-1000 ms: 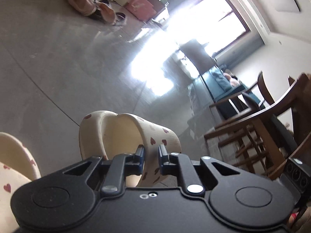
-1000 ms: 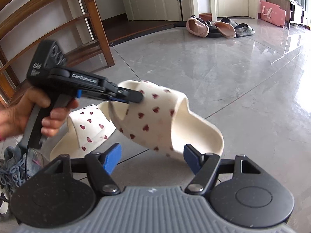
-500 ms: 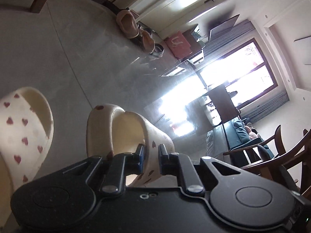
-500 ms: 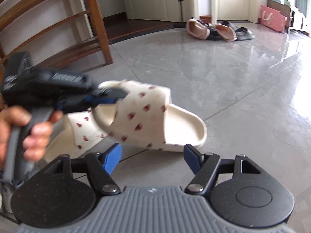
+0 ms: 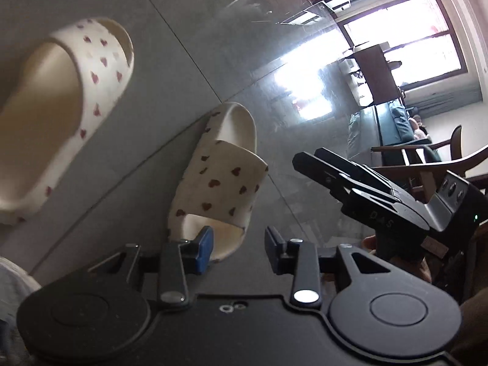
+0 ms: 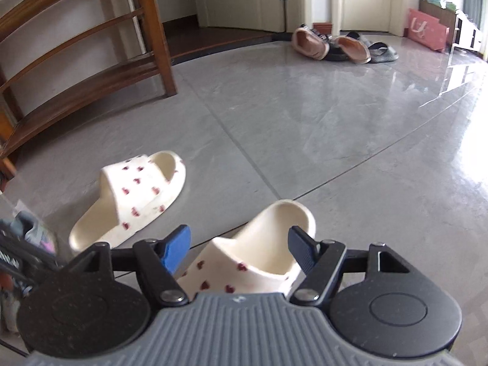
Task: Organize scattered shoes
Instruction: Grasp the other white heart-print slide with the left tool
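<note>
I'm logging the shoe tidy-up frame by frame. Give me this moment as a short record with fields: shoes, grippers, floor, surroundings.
near slipper: heart-print slipper, flat on the floor, toe pointing away, just ahead of both grippers
other slipper: matching slipper, flat on the floor to its left, apart from it
left gripper: jaws opening, pads off the near slipper
right gripper: open, holding nothing
far shoes: pile of slippers by the door
floor: grey tiles
surroundings: wooden rack on the left

Broad bare grey floor [image 6: 320, 116] ahead, wooden shelf rack [image 6: 91, 55] walling the left, two heart-print slippers [image 6: 131, 195] [image 6: 259, 253] lying close in, shoe pile [image 6: 341, 45] by the far doorway.
</note>
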Demonstrator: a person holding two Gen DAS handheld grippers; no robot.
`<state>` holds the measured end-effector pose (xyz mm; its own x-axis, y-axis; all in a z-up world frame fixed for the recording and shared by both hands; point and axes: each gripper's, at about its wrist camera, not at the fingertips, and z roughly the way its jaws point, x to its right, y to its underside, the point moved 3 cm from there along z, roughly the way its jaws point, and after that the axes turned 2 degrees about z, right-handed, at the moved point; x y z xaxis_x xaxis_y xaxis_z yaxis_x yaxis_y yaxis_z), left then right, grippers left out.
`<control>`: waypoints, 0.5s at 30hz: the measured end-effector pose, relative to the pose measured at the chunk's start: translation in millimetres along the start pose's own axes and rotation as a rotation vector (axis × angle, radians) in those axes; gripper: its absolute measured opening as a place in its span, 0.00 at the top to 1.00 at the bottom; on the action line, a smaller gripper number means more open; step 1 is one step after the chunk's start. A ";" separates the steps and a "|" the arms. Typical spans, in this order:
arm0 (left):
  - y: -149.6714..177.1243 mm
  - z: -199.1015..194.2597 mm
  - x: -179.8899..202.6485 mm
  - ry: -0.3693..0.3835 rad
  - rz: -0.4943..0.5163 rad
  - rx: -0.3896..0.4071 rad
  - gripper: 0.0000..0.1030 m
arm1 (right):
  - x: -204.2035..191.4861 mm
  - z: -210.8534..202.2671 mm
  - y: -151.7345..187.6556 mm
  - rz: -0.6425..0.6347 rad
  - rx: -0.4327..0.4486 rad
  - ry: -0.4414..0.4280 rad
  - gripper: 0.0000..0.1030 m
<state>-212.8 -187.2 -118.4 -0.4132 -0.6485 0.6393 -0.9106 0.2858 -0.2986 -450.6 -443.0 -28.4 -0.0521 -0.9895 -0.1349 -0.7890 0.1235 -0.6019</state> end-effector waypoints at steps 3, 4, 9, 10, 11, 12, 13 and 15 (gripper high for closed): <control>-11.5 -19.2 -23.1 -0.103 0.035 0.109 0.65 | -20.3 8.3 15.4 -0.047 -0.044 -0.039 0.28; -15.1 -22.9 -28.3 -0.118 0.034 0.136 0.65 | -28.9 10.1 21.2 -0.072 -0.052 -0.045 0.28; -33.3 -33.5 -52.1 -0.150 -0.025 0.269 0.59 | -56.9 14.4 31.5 -0.072 -0.087 -0.175 0.28; -38.0 -32.0 -56.7 -0.150 -0.043 0.282 0.55 | -58.7 17.4 32.8 -0.049 -0.103 -0.196 0.28; -42.7 -30.5 -61.3 -0.149 -0.060 0.295 0.53 | -59.7 18.3 33.6 -0.040 -0.108 -0.203 0.28; -46.8 -28.5 -65.2 -0.146 -0.073 0.307 0.52 | -60.7 18.8 34.3 -0.035 -0.111 -0.206 0.28; -50.1 -26.2 -68.7 -0.144 -0.085 0.318 0.52 | -61.7 19.2 35.0 -0.030 -0.114 -0.210 0.28; -49.8 -18.7 -71.1 -0.151 -0.094 0.336 0.51 | -63.6 20.1 36.3 -0.019 -0.119 -0.217 0.28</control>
<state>-138.3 -142.2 -135.8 -0.2991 -0.7648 0.5706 -0.8797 -0.0106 -0.4754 -463.6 -374.1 -57.5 0.0862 -0.9507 -0.2979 -0.8557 0.0825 -0.5108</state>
